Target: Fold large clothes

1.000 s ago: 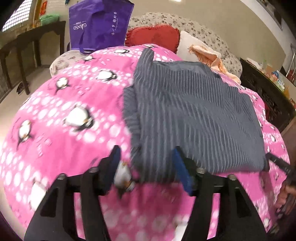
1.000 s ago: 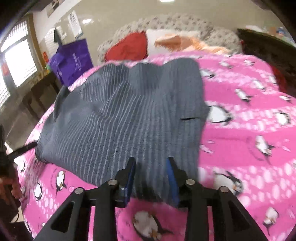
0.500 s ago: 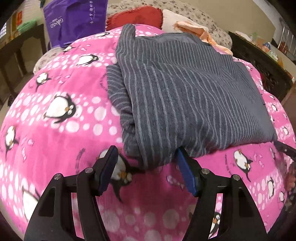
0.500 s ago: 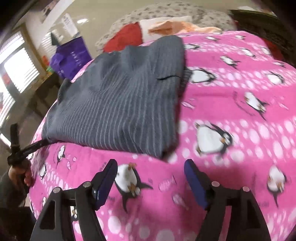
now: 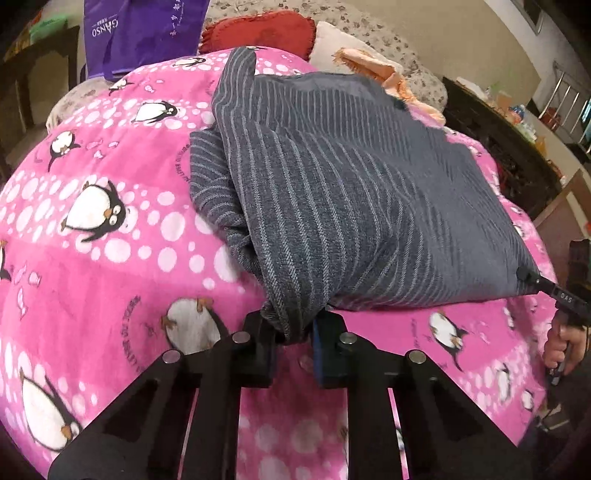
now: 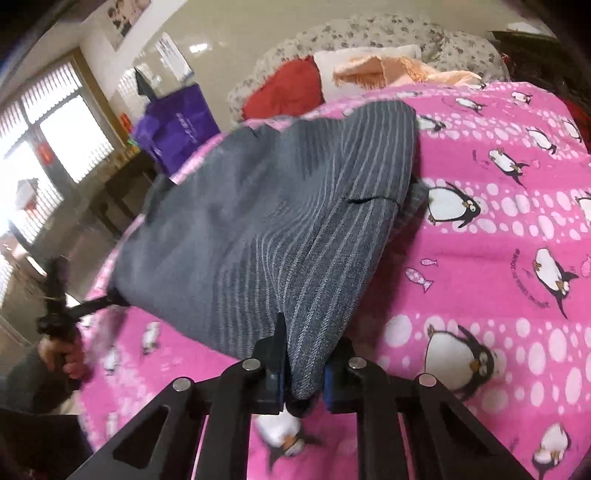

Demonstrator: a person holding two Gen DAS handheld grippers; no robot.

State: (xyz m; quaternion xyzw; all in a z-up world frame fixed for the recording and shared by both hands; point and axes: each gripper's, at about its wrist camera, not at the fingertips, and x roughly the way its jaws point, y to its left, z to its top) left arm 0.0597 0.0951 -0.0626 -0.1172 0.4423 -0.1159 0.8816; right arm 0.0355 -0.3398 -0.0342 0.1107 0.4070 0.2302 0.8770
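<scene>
A dark grey striped garment (image 5: 351, 192) lies folded on a pink penguin blanket (image 5: 110, 258). My left gripper (image 5: 293, 332) is closing on the garment's near left corner, and its pads pinch the bunched cloth. In the right wrist view the same garment (image 6: 266, 221) lifts toward my right gripper (image 6: 304, 365), whose jaws are closing on the near right corner with cloth pressed between the pads. The right gripper's tip (image 5: 532, 277) shows at the garment's far corner in the left wrist view. In the right wrist view, the left gripper's tip (image 6: 110, 299) is at the opposite corner.
The blanket (image 6: 498, 258) covers a bed. A purple bag (image 5: 140, 29), a red cushion (image 5: 258, 33) and orange fabric (image 5: 369, 62) lie at the far end. A dark cabinet (image 5: 498, 140) stands at the right. A person's hand (image 5: 561, 343) holds the right gripper's handle.
Both grippers stood open in front of the garment's near edge half a second ago. Now each has closed on a corner, and the cloth bunches and lifts at both grips.
</scene>
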